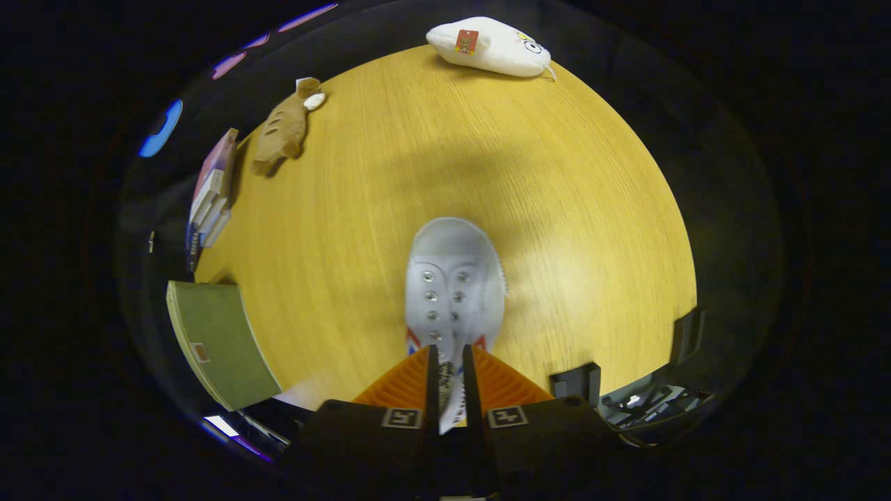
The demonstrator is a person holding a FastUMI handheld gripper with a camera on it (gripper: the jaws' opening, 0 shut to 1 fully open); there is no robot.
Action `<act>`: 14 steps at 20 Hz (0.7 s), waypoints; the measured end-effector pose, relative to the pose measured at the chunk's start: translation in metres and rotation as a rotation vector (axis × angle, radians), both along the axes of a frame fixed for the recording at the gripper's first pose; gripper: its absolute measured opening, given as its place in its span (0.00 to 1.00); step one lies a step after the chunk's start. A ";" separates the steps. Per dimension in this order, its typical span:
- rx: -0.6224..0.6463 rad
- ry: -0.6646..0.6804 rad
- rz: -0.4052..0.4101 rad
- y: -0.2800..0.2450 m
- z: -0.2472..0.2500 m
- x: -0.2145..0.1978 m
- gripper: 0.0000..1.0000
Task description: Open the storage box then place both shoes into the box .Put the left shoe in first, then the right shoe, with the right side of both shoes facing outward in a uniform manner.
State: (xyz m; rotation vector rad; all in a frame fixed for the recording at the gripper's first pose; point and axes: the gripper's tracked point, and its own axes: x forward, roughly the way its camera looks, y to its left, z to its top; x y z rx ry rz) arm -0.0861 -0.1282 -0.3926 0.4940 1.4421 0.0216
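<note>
The gripper (449,362) has its two fingers drawn close together and clenched on the rear part of a white lace-up canvas shoe with metal eyelets and a rubber toe cap (454,278), what looks like the tongue or heel collar being pinched in the narrow gap between them; the shoe's toe points straight ahead of the fingers, over the round yellow wooden table (557,195). Whether the sole rests on the table or hangs clear of it cannot be told from this view. The hold looks thin: only a strip of soft fabric sits between the fingers, so the shoe could swing, twist or slip out if it is moved quickly, and it would then land facing the wrong way for the uniform right-side-out placement. It is also hard to tell which shoe of the pair this is, so the order could be mistaken. No storage box can be made out with certainty. Well beyond the fingers lie a white plush toy (487,47) and, to the left, a brown plush toy (284,129) beside a stack of books (212,195); a green flat board (219,341) sits near the fingers on the left and could be clipped by a wide swing.
</note>
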 end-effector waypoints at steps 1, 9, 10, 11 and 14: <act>-0.015 0.020 0.008 0.001 -0.006 -0.007 0.34; -0.064 0.044 0.046 0.017 -0.041 -0.005 0.49; -0.056 0.050 0.061 0.017 -0.041 -0.009 0.48; -0.054 0.045 0.089 0.010 -0.037 -0.008 0.41; 0.105 0.060 -0.059 0.010 -0.035 -0.009 0.05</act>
